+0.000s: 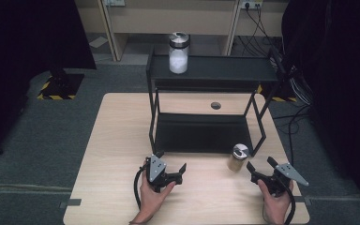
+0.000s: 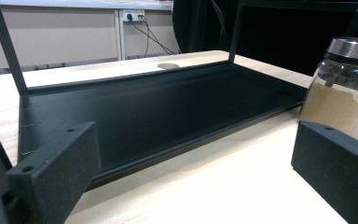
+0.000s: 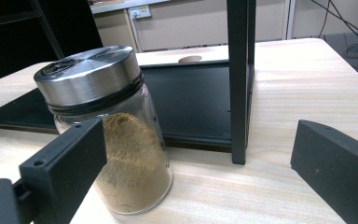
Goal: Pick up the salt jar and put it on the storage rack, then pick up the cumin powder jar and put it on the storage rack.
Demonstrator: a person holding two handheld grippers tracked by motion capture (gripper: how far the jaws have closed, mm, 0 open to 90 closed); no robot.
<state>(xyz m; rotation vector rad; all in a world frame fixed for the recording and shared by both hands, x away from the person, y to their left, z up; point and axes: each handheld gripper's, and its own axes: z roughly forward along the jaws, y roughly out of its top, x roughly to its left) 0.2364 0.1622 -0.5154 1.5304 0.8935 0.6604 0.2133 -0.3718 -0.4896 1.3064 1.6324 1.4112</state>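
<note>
Overhead, a light wooden table (image 1: 122, 154) carries a black two-level metal rack (image 1: 206, 75), with a person's two hands entering from the near edge, each holding a gripper. Left gripper (image 1: 180, 171): held low over the table in front of the rack's lower shelf (image 1: 201, 133), jaws spread apart with nothing between them; in the left gripper view the lower shelf (image 2: 158, 107) lies directly ahead between the two black jaws. Right gripper (image 1: 258, 166): held near the table's right front corner, jaws likewise apart and empty. Brown-powder jar (image 1: 237, 158): a glass jar with a silver metal lid, standing upright on the table just in front of the rack's right front leg (image 1: 261, 133) and just to the left of the right gripper, not touching it. In the right gripper view the jar (image 3: 130, 154) stands close ahead, partly behind the left-hand jaw, beside the rack's leg (image 3: 239, 84); in the left gripper view it (image 2: 338, 93) appears at the right edge. White-powder jar (image 1: 178, 53): a second lidded glass jar, upright on the left part of the rack's upper shelf.
</note>
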